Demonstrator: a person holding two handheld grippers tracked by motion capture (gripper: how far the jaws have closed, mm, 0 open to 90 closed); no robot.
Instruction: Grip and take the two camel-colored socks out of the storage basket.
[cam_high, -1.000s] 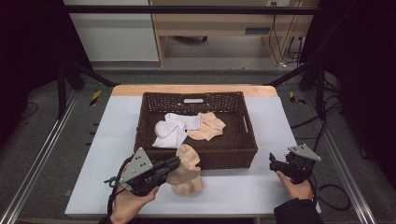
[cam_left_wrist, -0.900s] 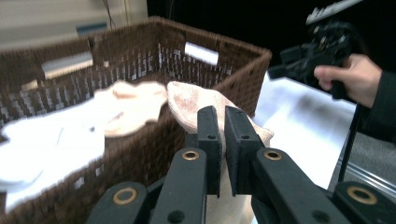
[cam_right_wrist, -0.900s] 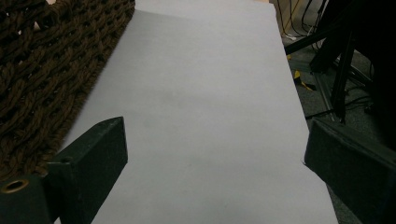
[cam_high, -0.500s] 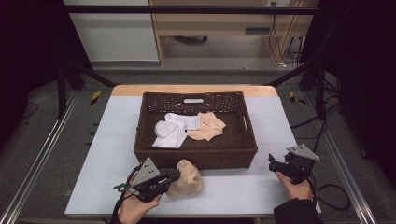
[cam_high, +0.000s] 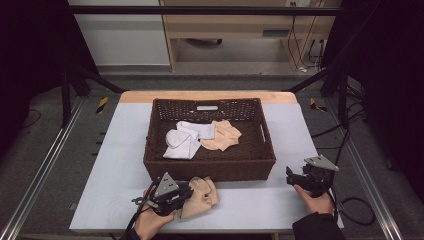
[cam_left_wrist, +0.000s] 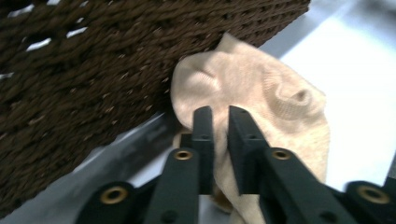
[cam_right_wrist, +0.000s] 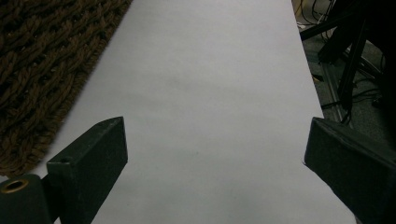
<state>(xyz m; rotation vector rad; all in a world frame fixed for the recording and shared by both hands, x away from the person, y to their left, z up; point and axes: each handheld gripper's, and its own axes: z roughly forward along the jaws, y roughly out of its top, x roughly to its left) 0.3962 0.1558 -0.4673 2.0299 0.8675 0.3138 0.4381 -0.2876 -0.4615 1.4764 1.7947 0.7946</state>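
The beige sock (cam_high: 201, 196) lies crumpled on the table (cam_high: 260, 205), just in front of the wicker basket's (cam_high: 210, 165) near wall and touching it at one corner in the left gripper view. The left gripper (cam_high: 184, 194) sits at the sock's left edge; its jaws have just been opening, now a narrow gap apart, with sock fabric beneath and between them but no longer pinched. The right gripper (cam_high: 291, 176) rests near the basket's front right corner, jaws spread wide over bare table. Inside the basket lie a white sock (cam_high: 186, 140) and another beige sock (cam_high: 222, 136).
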